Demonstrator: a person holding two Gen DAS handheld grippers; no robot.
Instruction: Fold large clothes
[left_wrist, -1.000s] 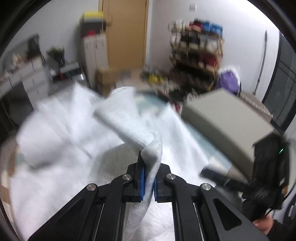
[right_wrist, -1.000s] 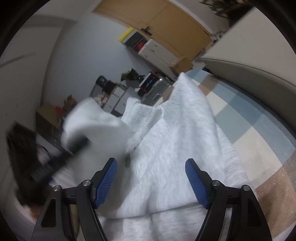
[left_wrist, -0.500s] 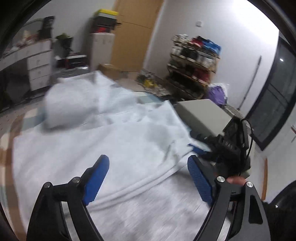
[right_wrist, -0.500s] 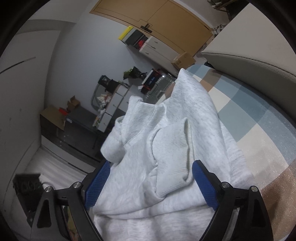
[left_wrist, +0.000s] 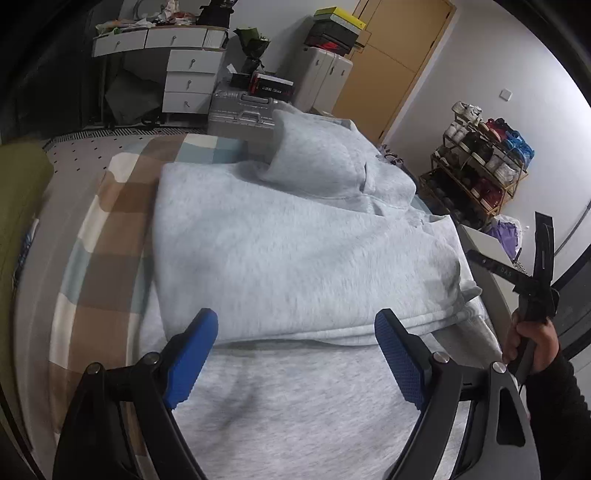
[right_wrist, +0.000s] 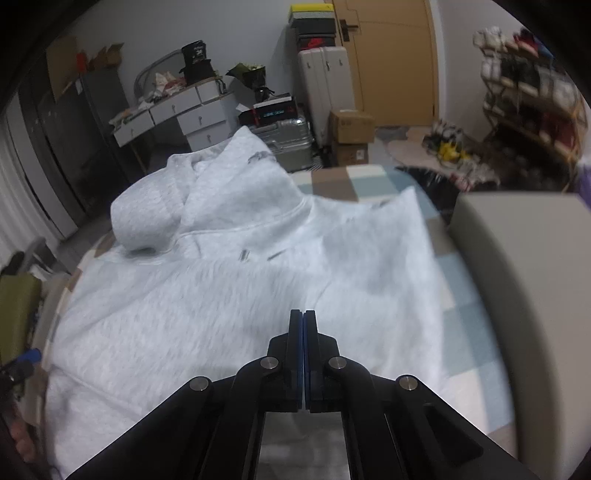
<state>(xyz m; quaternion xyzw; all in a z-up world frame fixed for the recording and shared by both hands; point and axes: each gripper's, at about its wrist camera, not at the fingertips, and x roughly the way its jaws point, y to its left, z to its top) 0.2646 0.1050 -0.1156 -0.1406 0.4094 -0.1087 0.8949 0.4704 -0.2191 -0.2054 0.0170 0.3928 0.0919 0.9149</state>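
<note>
the left gripper (left_wrist: 295, 354) is hovering with jaws spread wide and empty over the grey hoodie (left_wrist: 295, 251), which is lying partly folded on the checked bed cover (left_wrist: 110, 236); the right gripper (right_wrist: 303, 332) is hanging above it with jaws pressed together, pinching nothing.

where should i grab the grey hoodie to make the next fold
Probably the bottom hem of the grey hoodie, the thick doubled edge nearest the open left gripper. Come in low from the near side with the fingers around that raised edge. It lies loose on the checked blanket; the flat middle offers nothing to pinch.
</note>
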